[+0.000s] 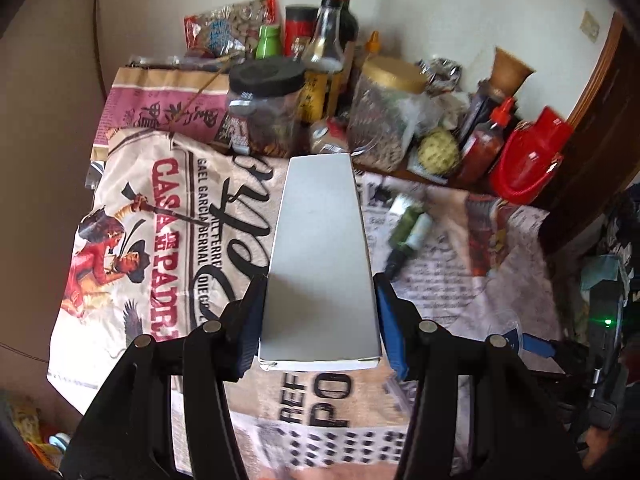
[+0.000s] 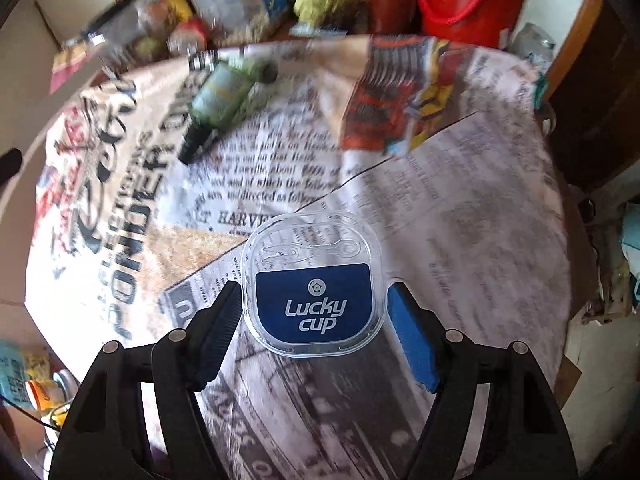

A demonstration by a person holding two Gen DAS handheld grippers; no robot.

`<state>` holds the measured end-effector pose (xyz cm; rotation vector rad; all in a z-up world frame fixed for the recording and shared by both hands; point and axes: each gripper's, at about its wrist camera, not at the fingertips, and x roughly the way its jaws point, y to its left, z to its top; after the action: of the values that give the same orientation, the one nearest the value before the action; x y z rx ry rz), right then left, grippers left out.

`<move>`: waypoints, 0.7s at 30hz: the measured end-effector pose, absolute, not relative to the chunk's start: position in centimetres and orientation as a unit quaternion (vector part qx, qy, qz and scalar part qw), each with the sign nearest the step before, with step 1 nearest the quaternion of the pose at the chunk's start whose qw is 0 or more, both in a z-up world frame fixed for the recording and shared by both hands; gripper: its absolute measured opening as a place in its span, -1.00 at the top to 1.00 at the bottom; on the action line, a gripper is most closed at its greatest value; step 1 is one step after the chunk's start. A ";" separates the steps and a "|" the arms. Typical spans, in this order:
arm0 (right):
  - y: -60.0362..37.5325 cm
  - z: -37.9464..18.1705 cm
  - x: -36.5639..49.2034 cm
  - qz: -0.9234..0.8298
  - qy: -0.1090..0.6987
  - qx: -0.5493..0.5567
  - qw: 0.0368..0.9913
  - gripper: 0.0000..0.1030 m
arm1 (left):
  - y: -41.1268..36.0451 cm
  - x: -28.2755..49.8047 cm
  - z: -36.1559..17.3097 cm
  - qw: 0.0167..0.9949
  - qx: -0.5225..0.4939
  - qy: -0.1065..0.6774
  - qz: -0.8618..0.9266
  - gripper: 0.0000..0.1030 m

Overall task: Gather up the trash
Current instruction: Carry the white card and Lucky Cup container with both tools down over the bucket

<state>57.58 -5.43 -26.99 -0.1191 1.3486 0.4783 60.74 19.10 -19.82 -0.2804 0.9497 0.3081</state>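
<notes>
My left gripper (image 1: 320, 316) is clamped on a long white box (image 1: 320, 256), both blue pads pressed to its sides near the end closest to me, so the box runs straight out ahead between the fingers, over the printed tablecloth (image 1: 168, 220). What the box holds I cannot tell; it is closed.

My right gripper (image 2: 314, 320) stands spread around a clear plastic lid (image 2: 314, 280) with a blue "Lucky cup" label. The lid lies flat on the cloth between the fingers. The black pad sits just at its left edge, the blue pad a little apart on the right, so I am not pinching it.

Ahead and to the left of the right gripper a green bottle (image 2: 220, 100) lies on its side, its dark neck pointing back toward me.

Beyond the left gripper, past the far end of the box, stand a black-lidded jar (image 1: 264, 108) with dark reddish contents and a gold-lidded jar (image 1: 384, 116) packed with speckled dark bits. A red sauce bottle (image 1: 486, 144) and a red jug (image 1: 536, 160) stand further right.
</notes>
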 end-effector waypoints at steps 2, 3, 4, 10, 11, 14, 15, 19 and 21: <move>-6.8 -25.1 57.3 0.223 0.601 -0.041 0.766 -0.38 | 17.8 60.0 -18.4 0.876 -0.136 0.438 0.148 0.00; -7.4 -23.9 57.1 0.228 0.591 -0.033 0.773 -0.38 | 17.1 59.5 -17.6 0.880 -0.137 0.429 0.149 0.00; -7.8 -22.7 56.8 0.232 0.578 -0.025 0.782 -0.38 | 16.3 59.0 -16.8 0.884 -0.139 0.420 0.148 0.00; -11.0 -14.9 55.2 0.261 0.497 -0.003 0.828 -0.38 | 11.9 55.2 -12.5 0.903 -0.149 0.374 0.150 0.00; -11.7 -13.4 54.6 0.269 0.482 0.003 0.834 -0.38 | 11.0 54.3 -11.6 0.906 -0.151 0.365 0.152 0.00; -13.0 -10.7 53.3 0.285 0.452 0.014 0.845 -0.38 | 9.1 51.8 -9.5 0.914 -0.154 0.342 0.153 0.00; -13.4 -9.8 52.7 0.292 0.443 0.014 0.848 -0.38 | 8.6 51.0 -8.8 0.917 -0.152 0.337 0.151 0.00; -14.1 -7.0 50.6 0.305 0.415 0.021 0.857 -0.38 | 7.0 48.0 -6.2 0.926 -0.125 0.322 0.149 0.00; -14.8 -5.7 49.6 0.309 0.404 0.029 0.861 -0.38 | 6.7 46.8 -5.2 0.931 -0.118 0.313 0.148 0.00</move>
<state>49.63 -14.79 -5.75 0.0601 0.8475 0.6483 46.79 6.73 -5.22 -0.2417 0.6411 0.3039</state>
